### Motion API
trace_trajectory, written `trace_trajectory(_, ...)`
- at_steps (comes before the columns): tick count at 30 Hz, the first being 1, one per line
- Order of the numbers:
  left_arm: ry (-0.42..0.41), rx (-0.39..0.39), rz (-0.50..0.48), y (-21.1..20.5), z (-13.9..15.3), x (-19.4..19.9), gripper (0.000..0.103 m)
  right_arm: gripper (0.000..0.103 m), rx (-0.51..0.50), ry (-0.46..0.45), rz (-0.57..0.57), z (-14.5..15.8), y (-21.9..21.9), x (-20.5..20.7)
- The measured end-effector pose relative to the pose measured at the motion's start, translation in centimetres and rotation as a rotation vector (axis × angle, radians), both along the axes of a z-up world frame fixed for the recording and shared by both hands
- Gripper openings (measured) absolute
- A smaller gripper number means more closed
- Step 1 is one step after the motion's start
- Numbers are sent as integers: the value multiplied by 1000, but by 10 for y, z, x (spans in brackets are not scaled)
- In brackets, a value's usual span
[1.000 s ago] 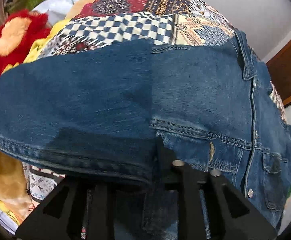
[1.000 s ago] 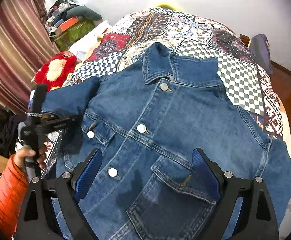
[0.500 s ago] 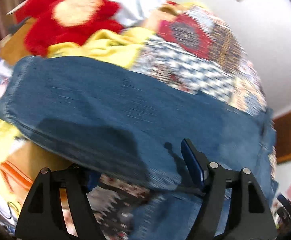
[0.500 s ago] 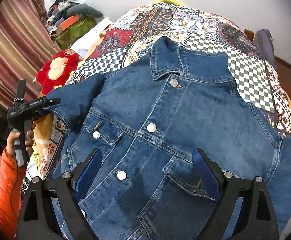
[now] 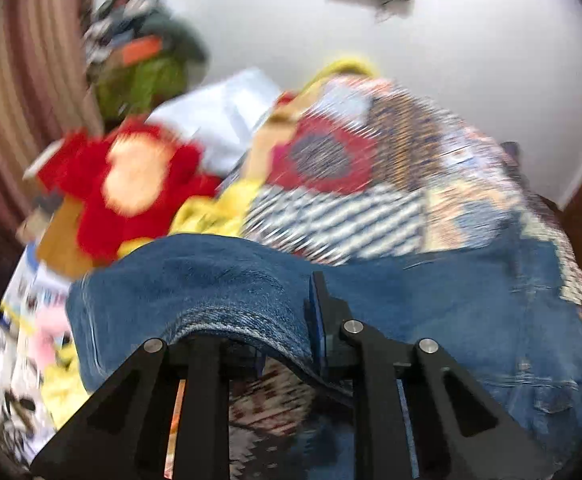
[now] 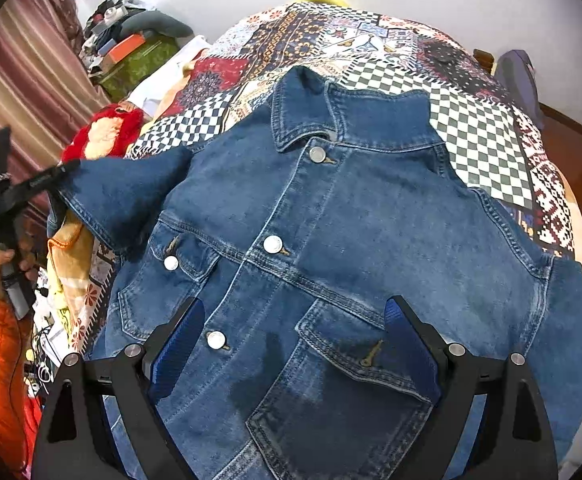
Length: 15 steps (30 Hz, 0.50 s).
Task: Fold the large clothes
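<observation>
A blue denim jacket (image 6: 331, 240) lies face up, buttoned, on a patchwork bedspread (image 6: 471, 128). Its collar points to the far wall. My left gripper (image 6: 57, 178) is at the jacket's left side, shut on the cuff end of the left sleeve (image 6: 123, 196), which is lifted off the bed. In the left wrist view the sleeve (image 5: 219, 300) drapes over and between the fingers of my left gripper (image 5: 267, 336); that view is blurred. My right gripper (image 6: 291, 344) is open and empty, hovering over the jacket's lower front near the chest pocket (image 6: 355, 356).
A red plush toy (image 6: 107, 132) and yellow cloth (image 5: 207, 216) lie at the bed's left edge. Piled clothes and boxes (image 6: 131, 52) stand by the striped curtain at the back left. A dark bag (image 6: 519, 84) sits at the far right.
My left gripper opened, shifted out along the sleeve to its cuff end, closed on it and lifted it. The right gripper moved slightly closer over the jacket, still open.
</observation>
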<state>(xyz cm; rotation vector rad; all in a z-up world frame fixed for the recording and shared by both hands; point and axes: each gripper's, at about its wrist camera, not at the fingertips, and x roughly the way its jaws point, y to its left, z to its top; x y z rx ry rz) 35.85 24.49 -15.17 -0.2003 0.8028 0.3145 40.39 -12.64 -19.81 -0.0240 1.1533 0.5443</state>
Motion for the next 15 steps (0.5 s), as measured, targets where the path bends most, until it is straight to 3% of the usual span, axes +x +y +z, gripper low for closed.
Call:
trace_trajectory(3, -44, 42, -101, -42, 19, 10, 18, 91, 10, -9, -13, 5, -7, -1)
trace_trajectory(6, -35, 25, -228, -90, 18, 24, 18, 91, 16, -18, -28, 11, -16, -2)
trace_trajectory(10, 67, -72, -377, -146, -16, 38, 18, 91, 19, -30, -50, 19, -33, -7)
trace_trajectory(15, 235, -89, -521, -209, -72, 40, 21, 91, 2, -34, -75, 22, -53, -14)
